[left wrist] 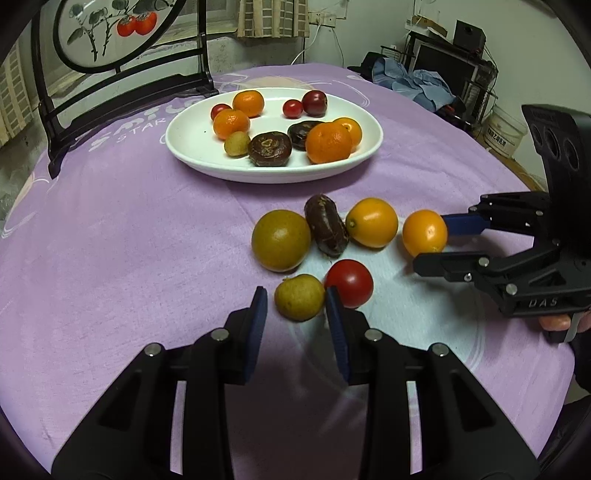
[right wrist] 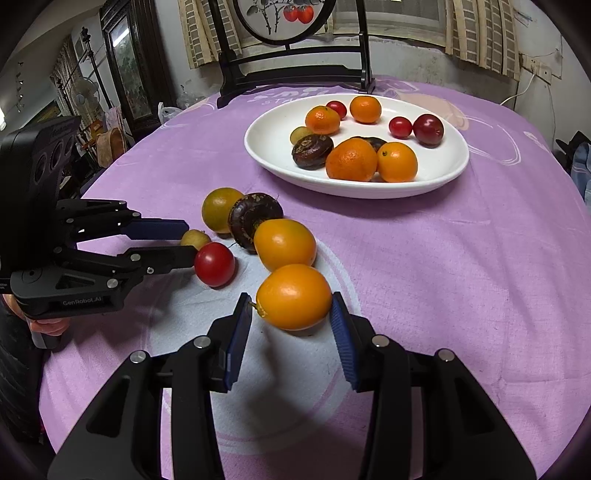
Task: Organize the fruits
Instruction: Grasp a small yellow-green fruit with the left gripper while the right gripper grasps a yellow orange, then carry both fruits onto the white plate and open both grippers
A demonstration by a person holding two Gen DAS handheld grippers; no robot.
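Blue-padded left tongs [left wrist: 295, 295] are clamped on a small yellow-green fruit [left wrist: 299, 297]. An orange kumquat [right wrist: 293, 296] is clamped by the right tongs [right wrist: 291, 314].

Home: clothed dining table [left wrist: 110, 240], curtains [right wrist: 476, 33].

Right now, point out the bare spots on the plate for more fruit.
Free: the white plate's near-left floor beside the small yellow-green fruit, and the strip behind the dark red fruit toward the far-right rim. Crowded: the front middle, around the big orange.
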